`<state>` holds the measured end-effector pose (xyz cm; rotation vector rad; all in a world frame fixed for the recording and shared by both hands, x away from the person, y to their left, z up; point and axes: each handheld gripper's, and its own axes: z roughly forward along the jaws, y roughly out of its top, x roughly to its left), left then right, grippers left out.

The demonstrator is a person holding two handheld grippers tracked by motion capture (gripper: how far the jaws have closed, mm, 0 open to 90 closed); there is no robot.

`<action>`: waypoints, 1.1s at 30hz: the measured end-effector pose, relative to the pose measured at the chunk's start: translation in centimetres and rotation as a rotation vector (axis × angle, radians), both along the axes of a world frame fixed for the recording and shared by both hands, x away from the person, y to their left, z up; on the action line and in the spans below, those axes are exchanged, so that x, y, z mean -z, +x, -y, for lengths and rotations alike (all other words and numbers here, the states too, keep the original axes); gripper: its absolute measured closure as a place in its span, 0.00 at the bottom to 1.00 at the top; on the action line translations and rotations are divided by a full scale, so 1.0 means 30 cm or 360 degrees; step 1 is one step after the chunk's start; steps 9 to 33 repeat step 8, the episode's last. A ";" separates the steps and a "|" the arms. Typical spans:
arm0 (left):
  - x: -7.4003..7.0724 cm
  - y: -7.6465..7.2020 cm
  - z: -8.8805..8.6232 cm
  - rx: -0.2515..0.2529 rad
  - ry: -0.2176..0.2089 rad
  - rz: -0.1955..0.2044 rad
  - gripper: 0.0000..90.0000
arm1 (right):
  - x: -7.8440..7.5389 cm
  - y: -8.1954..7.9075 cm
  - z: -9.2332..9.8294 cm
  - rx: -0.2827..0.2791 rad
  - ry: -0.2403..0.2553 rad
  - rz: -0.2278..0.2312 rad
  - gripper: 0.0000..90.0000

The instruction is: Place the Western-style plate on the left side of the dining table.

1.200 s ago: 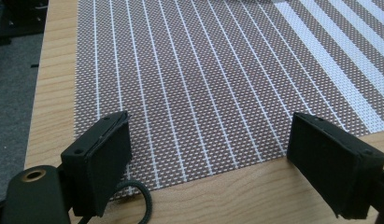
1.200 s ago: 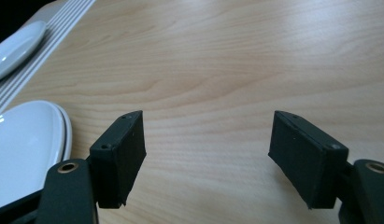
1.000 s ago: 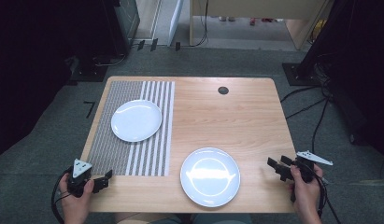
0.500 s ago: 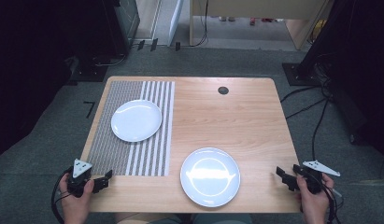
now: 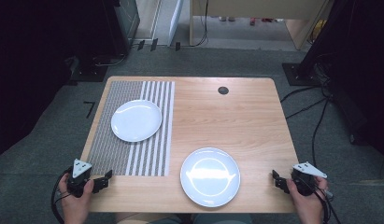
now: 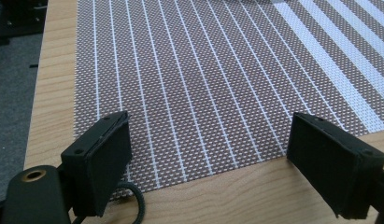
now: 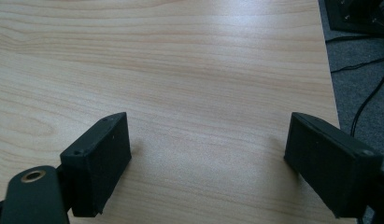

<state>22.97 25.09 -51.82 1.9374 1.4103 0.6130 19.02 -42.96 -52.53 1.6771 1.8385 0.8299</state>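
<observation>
- Your right hand-held gripper [image 5: 278, 179] has pulled back to the counter's [image 5: 236, 116] near right corner, jaws spread.
- Your left hand-held gripper [image 5: 104, 179] is spread too, by the striped placemat [image 5: 147, 154].
- Two glossy white plates: one [image 5: 136, 120] on the placemat, one [image 5: 210, 176] on bare wood.

Light falls from above and is even on the tabletop [image 5: 245, 121], but the room at both sides is very dark. The near plate [image 5: 210, 176] shows soft glare. In the right gripper view the wood has a pale sheen, and the black jaws throw weak shadows.
</observation>
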 end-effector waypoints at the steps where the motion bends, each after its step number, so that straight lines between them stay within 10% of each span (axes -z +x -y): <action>1: 0.000 0.000 0.000 0.0000 0.0000 0.0000 0.15 | 0.000 0.000 0.000 0.0000 0.0000 0.0000 0.16; 33: 0.000 0.000 0.001 0.0005 0.0010 0.0000 0.15 | 0.000 0.000 0.000 -0.0001 0.0000 0.0000 0.16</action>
